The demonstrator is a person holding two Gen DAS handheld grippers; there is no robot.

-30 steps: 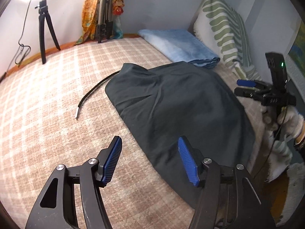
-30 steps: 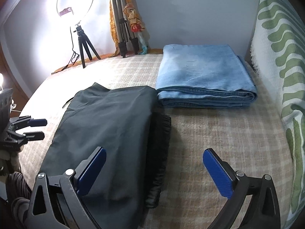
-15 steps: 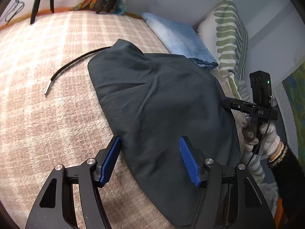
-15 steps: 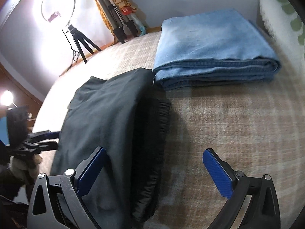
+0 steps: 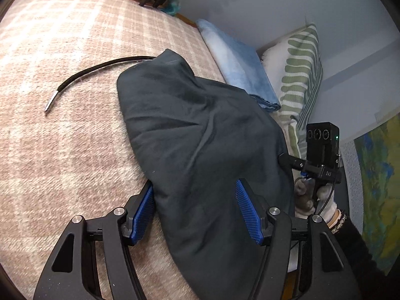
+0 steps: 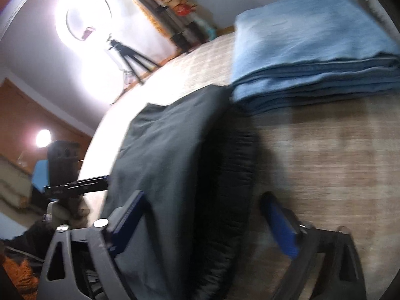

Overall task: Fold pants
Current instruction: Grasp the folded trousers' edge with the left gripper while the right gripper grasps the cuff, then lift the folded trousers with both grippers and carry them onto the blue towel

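Observation:
Dark grey pants (image 5: 200, 135) lie folded on the checked bedcover (image 5: 62, 155). My left gripper (image 5: 195, 211) is open and straddles their near edge. Its left pad (image 5: 142, 212) sits against the cloth's side and the other hovers over the fabric. In the blurred right wrist view, my right gripper (image 6: 202, 218) has its jaws closing around the pants (image 6: 162, 150) and their black ribbed waistband (image 6: 232, 175); the pads stand clear of the cloth. The left wrist view shows the right gripper (image 5: 290, 165) at the pants' far edge. The left gripper (image 6: 106, 181) shows at the pants' left side.
Folded blue jeans (image 5: 240, 67) (image 6: 312, 50) lie beyond the pants beside a green-striped pillow (image 5: 302, 75). A black cord (image 5: 95, 72) trails from the pants over the bedcover. A lit ring light (image 6: 87, 25) and tripods (image 6: 172, 25) stand by the wall.
Both grippers have come down and tilted toward the pants. The left one now straddles the near edge. The right one's jaws have narrowed around the waistband side.

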